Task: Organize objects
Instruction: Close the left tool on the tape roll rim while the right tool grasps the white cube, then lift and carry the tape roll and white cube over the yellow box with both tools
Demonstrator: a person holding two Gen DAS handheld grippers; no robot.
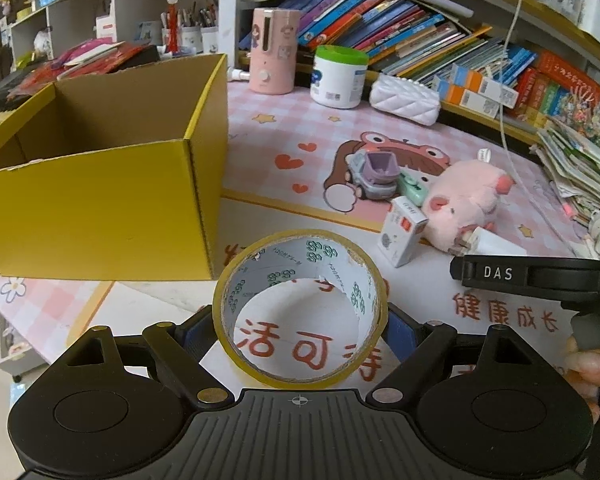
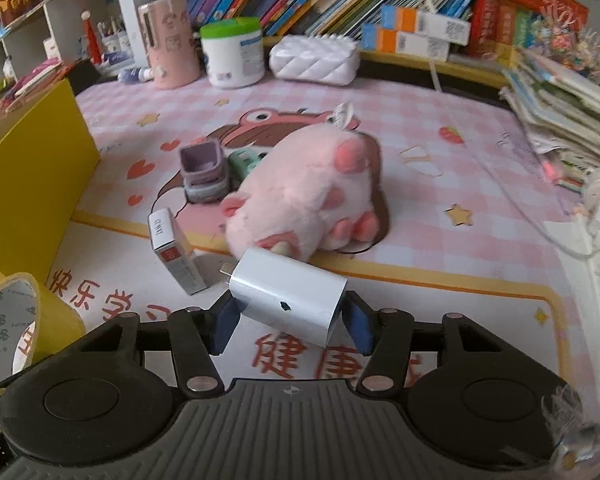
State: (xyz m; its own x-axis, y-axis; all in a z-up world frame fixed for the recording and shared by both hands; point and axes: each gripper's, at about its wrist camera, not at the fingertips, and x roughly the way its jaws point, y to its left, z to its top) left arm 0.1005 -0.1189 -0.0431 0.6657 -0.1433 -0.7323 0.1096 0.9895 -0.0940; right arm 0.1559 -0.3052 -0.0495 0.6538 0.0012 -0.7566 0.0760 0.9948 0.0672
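Observation:
My left gripper (image 1: 300, 332) is shut on a roll of yellow tape (image 1: 300, 256), its blue pads pressing on both sides of the ring, just above the pink mat. An open yellow cardboard box (image 1: 100, 208) stands to the left of it. In the right wrist view my right gripper (image 2: 292, 324) has its pads against the two sides of a white charger (image 2: 292, 300) that lies on the mat with its plug prongs to the left. Behind the charger lie a pink plush pig (image 2: 308, 196), a small white carton (image 2: 176, 256) and a purple toy truck (image 2: 204, 172).
A pink humidifier (image 1: 272, 52), a white tub with a green lid (image 1: 338, 78) and a white quilted case (image 1: 404, 98) line the back under shelves of books. A heap of papers (image 1: 580, 168) and a white cable (image 1: 512, 152) fill the right side.

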